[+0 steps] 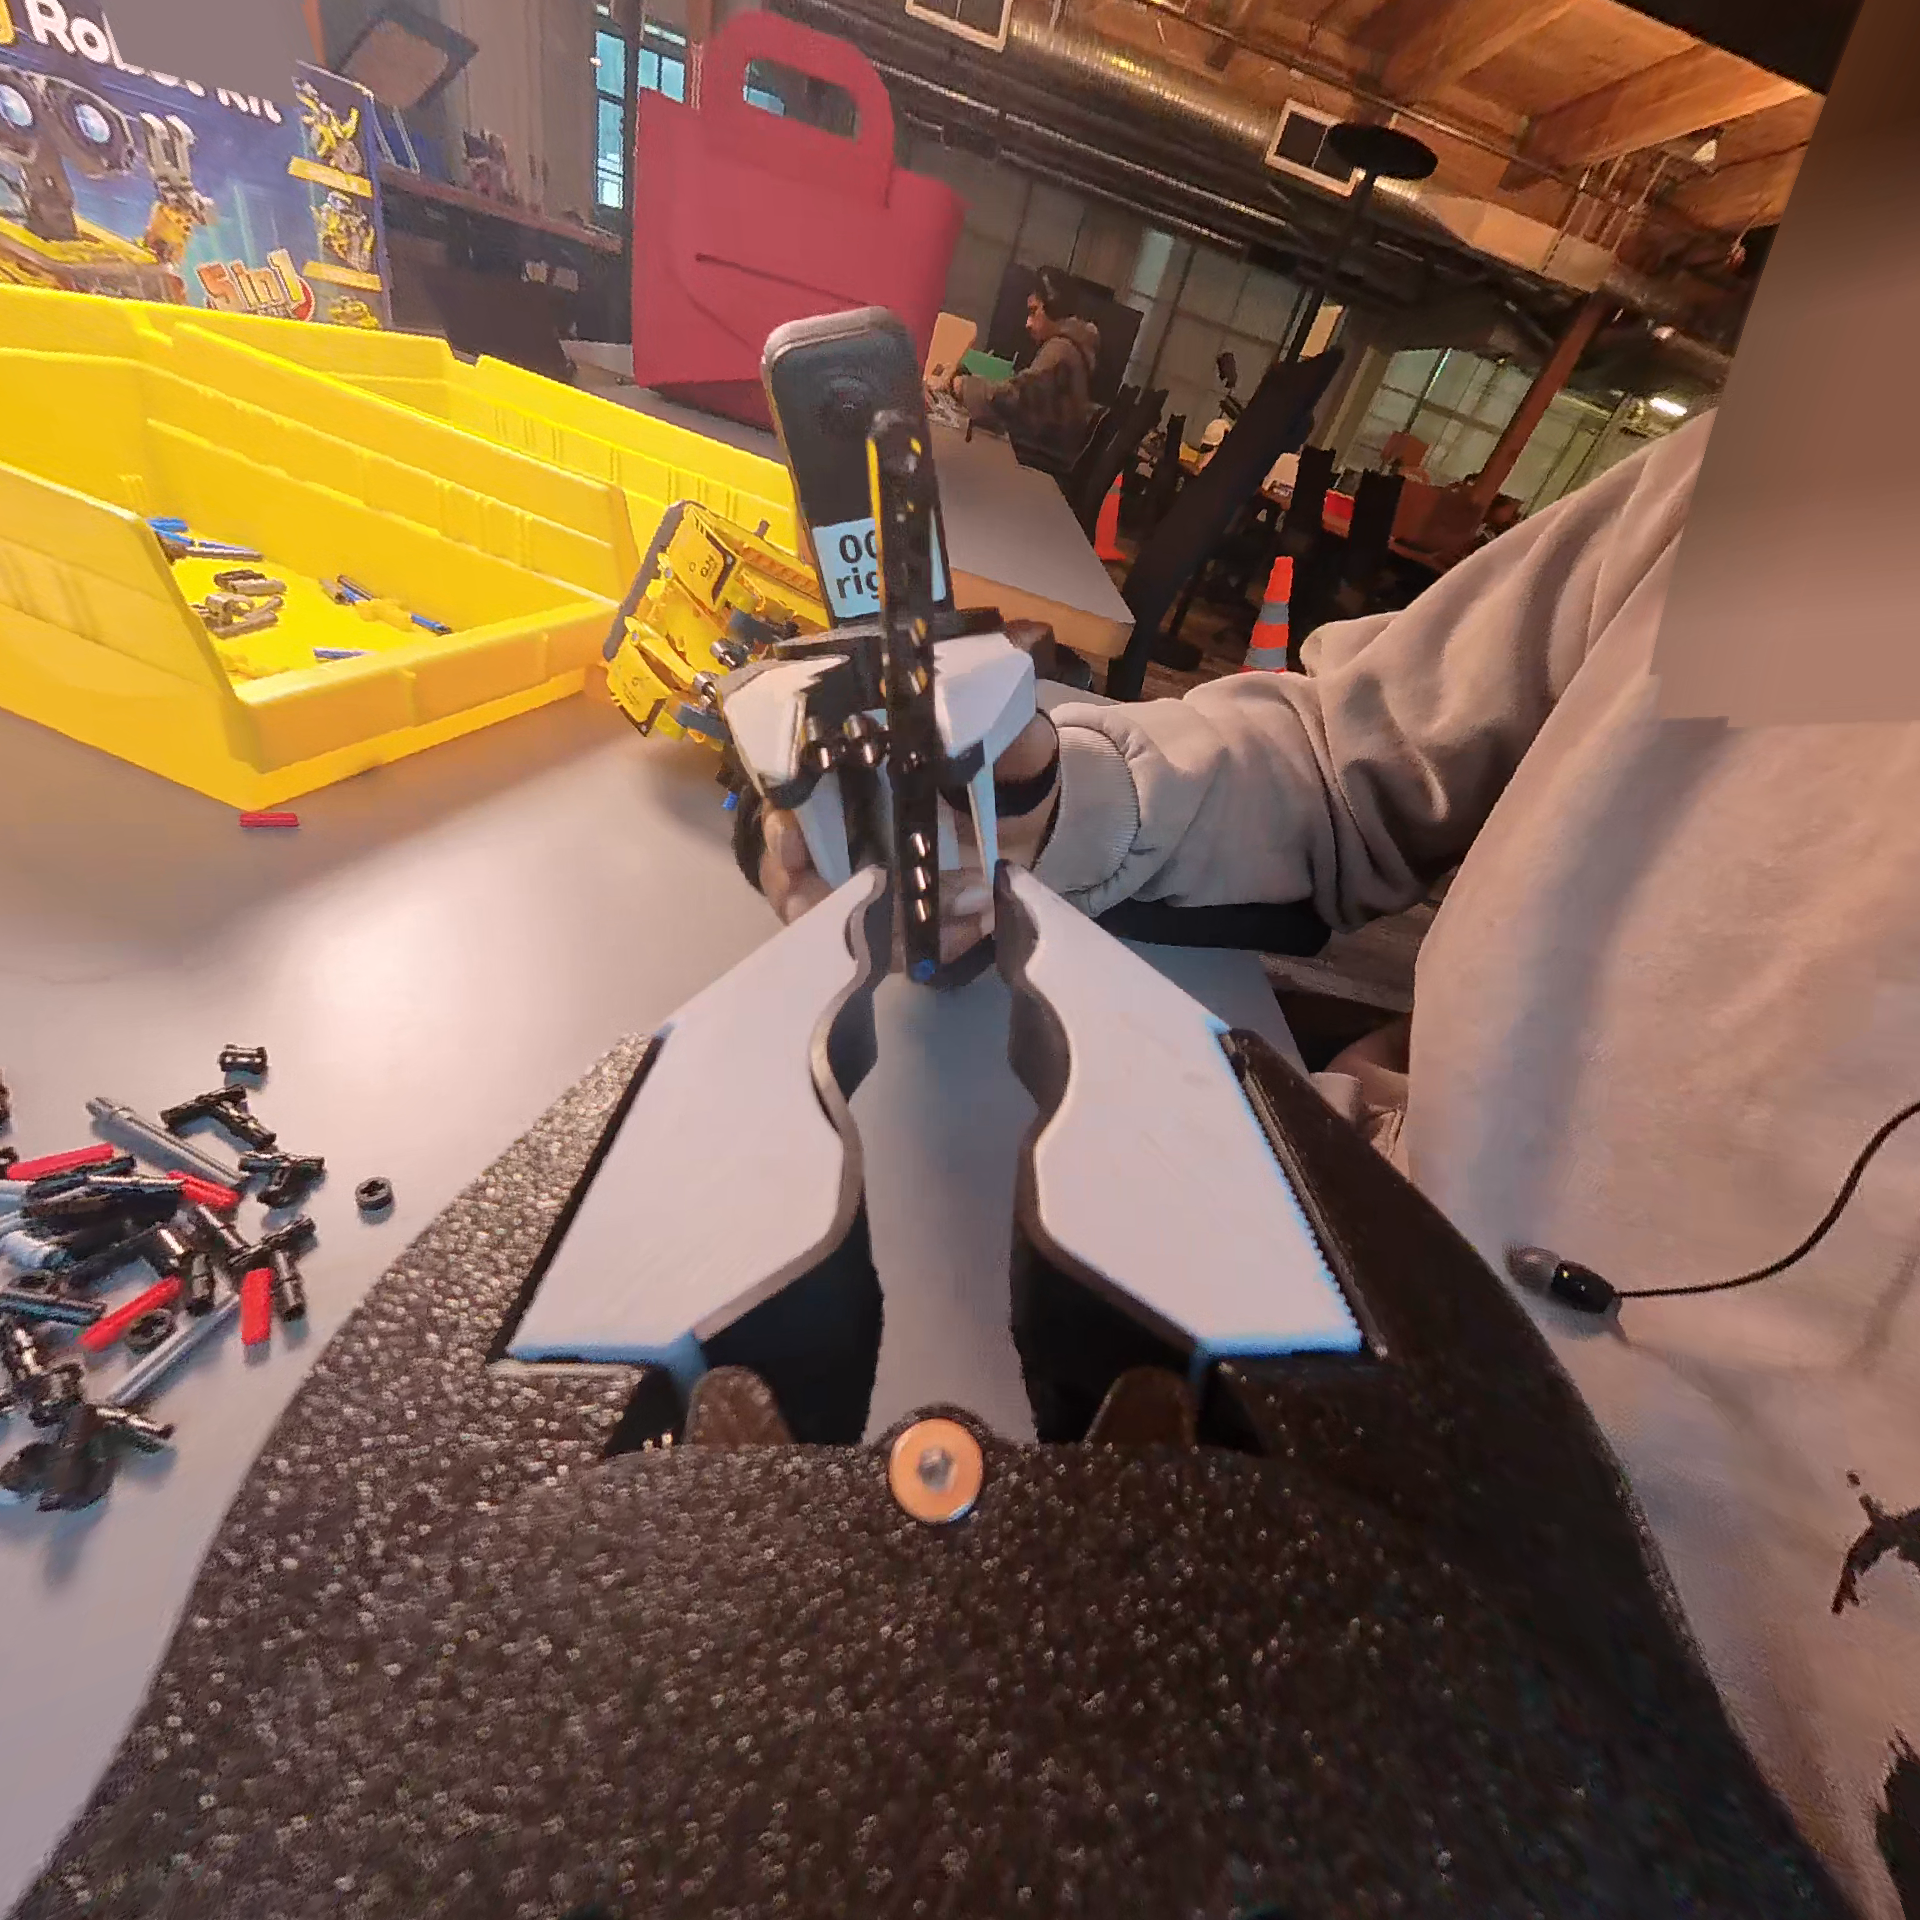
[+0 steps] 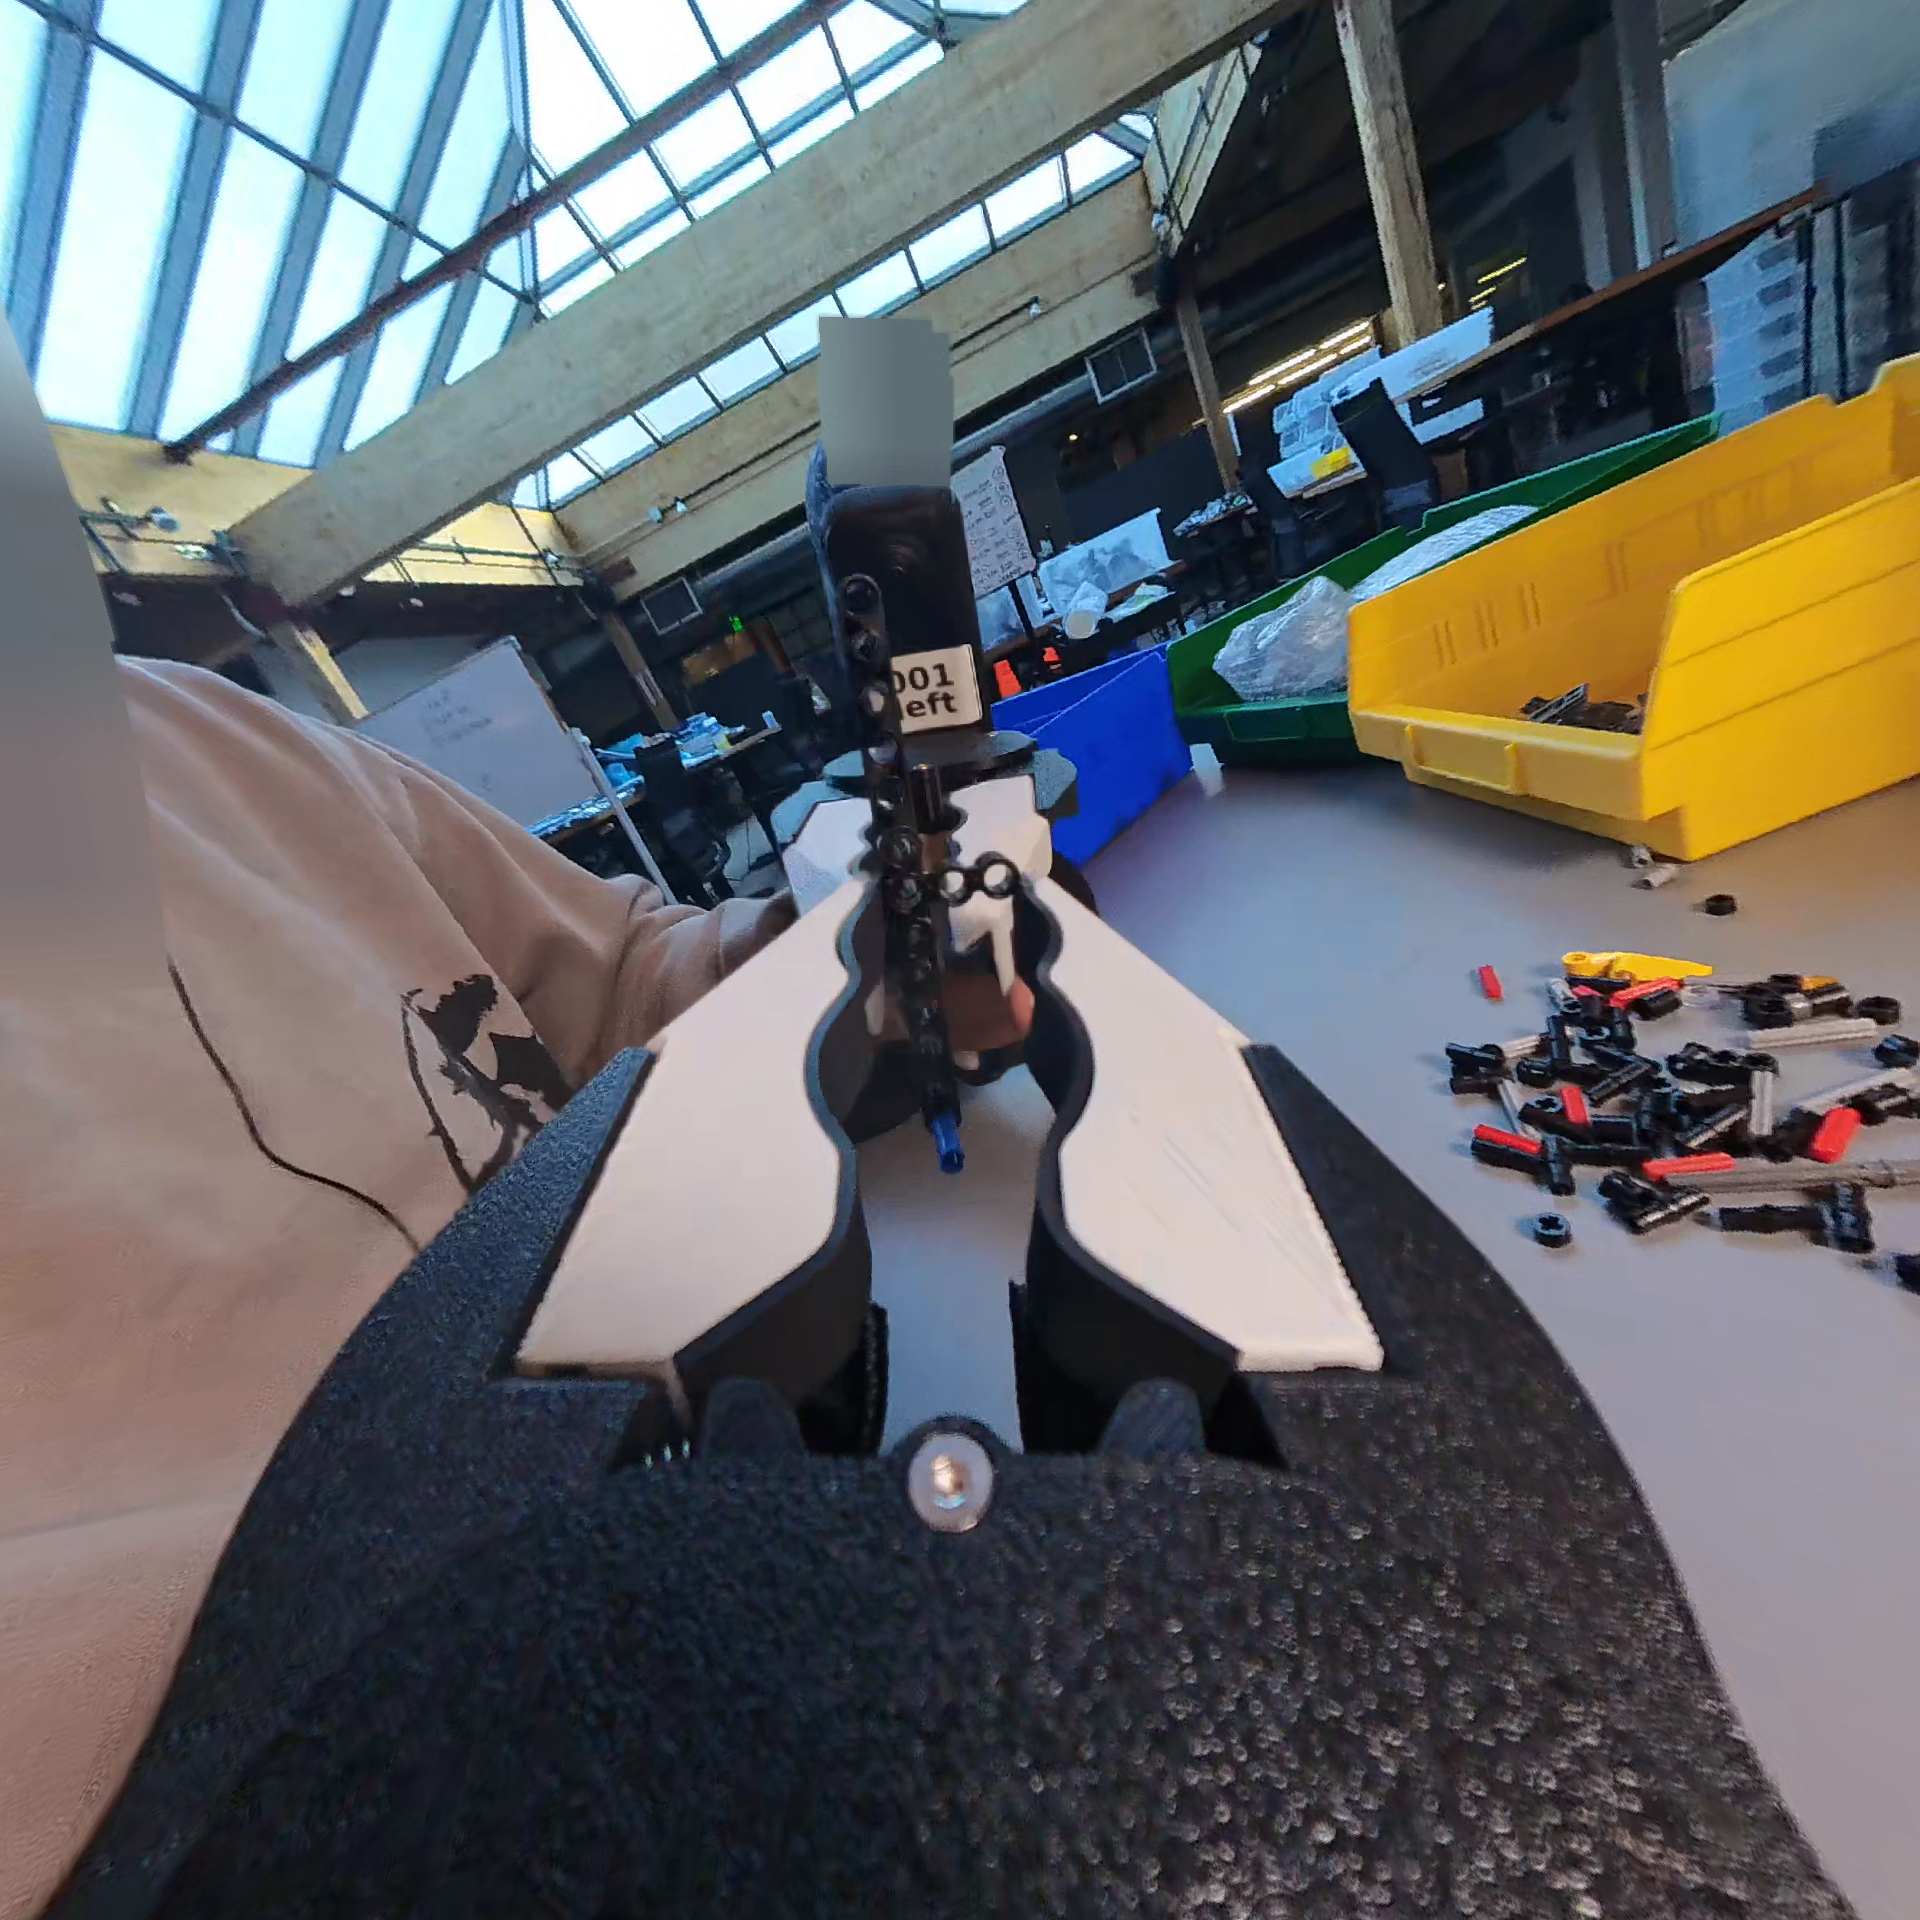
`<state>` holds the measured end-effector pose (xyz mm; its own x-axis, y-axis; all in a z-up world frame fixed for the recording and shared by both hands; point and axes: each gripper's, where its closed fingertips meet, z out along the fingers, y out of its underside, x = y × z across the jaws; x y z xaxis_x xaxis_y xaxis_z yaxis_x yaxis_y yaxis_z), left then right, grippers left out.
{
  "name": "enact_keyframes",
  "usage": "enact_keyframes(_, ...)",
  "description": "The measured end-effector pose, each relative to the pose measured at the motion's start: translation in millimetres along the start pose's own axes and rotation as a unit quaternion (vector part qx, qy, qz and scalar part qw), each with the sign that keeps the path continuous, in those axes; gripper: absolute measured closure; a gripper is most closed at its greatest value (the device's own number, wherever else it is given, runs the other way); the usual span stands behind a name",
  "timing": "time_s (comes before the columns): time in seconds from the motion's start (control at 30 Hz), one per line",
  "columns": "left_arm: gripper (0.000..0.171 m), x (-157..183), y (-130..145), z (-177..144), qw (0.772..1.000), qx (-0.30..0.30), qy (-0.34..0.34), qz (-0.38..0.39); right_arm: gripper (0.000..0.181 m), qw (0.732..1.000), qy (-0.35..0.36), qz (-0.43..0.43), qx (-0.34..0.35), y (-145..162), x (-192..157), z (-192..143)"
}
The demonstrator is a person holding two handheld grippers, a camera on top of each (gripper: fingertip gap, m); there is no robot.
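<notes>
Black plastic beam with a row of holes [image 1: 914, 727] stands upright, clamped between the tips of the left gripper [image 1: 940, 914] and also the right gripper [image 2: 940, 940]. Loose small black and red pieces [image 1: 145, 1247] lie at nine o'clock on the grey table [image 1: 468, 935].

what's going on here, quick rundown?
A person holds a gripper in each hand, facing each other above a grey table. Both the left gripper and the right gripper are shut on one long black perforated beam, held roughly upright, with a blue pin at its lower end. A loose pile of black, red and grey parts lies on the table, near yellow bins.
</notes>
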<state>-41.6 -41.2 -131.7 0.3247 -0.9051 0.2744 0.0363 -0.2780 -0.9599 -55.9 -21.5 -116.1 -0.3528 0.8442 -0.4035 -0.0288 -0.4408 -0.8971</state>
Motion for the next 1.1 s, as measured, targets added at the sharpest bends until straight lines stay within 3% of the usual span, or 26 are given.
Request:
enact_keyframes(0.27,0.165,-5,-1,6,0.999,-0.001,-0.029,-0.016,0.161,1.0,0.012,-0.009,0.001,6,0,10)
enact_keyframes(0.3,0.165,-5,-3,4,0.999,0.006,-0.029,-0.022,0.163,1.0,0.01,-0.014,0.002,5,-2,10)
enact_keyframes(0.33,0.165,-5,-7,2,0.999,0.017,-0.026,-0.028,0.176,1.0,-0.008,-0.018,0.003,3,-8,9)
enact_keyframes(1.1,0.166,6,-26,-8,0.999,0.049,-0.013,-0.007,0.179,0.999,-0.031,-0.032,0.015,-12,-22,6)
